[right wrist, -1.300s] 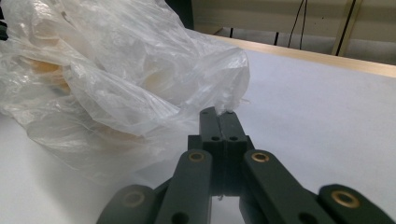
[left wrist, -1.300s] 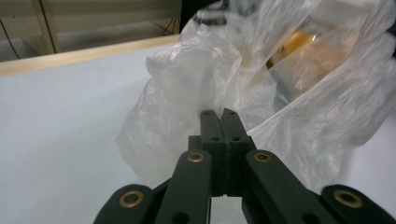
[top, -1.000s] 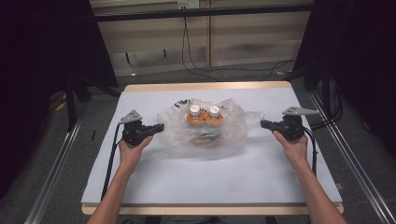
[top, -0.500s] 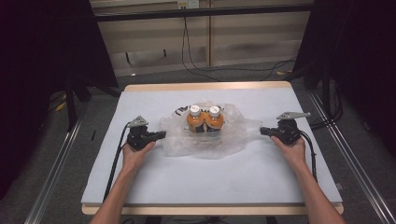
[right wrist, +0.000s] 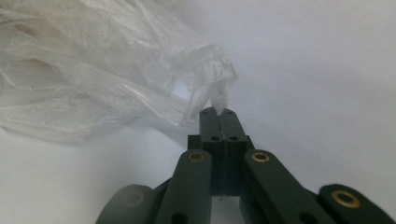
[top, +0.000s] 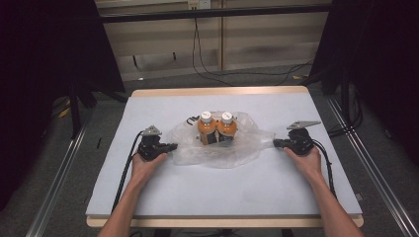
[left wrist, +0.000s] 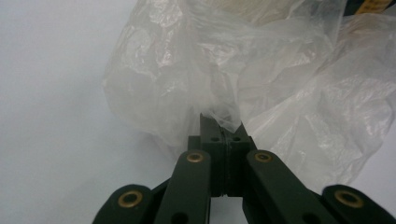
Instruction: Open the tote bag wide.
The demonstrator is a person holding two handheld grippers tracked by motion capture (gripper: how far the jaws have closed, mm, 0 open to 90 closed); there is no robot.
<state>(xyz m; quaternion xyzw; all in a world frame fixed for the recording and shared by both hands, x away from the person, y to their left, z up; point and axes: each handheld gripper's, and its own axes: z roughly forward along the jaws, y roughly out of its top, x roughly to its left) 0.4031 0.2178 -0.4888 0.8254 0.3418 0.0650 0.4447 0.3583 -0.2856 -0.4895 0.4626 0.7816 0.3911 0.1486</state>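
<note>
From above, a clear plastic bag point(top: 217, 145) lies crumpled in the middle of the white table point(top: 148, 197), with two orange bottles point(top: 216, 128) with white caps standing side by side in it. The left gripper point(top: 173, 146) has the bag's left edge and the right gripper point(top: 275, 143) its right edge, each hand low by the tabletop, the bag between them. A small black cord point(top: 191, 119) lies just behind the bag.

In the left gripper view, the two black jaws stand pressed together, clamped on a fold of the plastic bag point(left wrist: 261, 79), which billows up ahead of them over the white table point(left wrist: 51, 93).

In the right gripper view, the jaws are likewise closed tight, pinching a twisted corner of the plastic bag point(right wrist: 93, 79); the rest of it spreads off to the left on the table point(right wrist: 322, 70).
</note>
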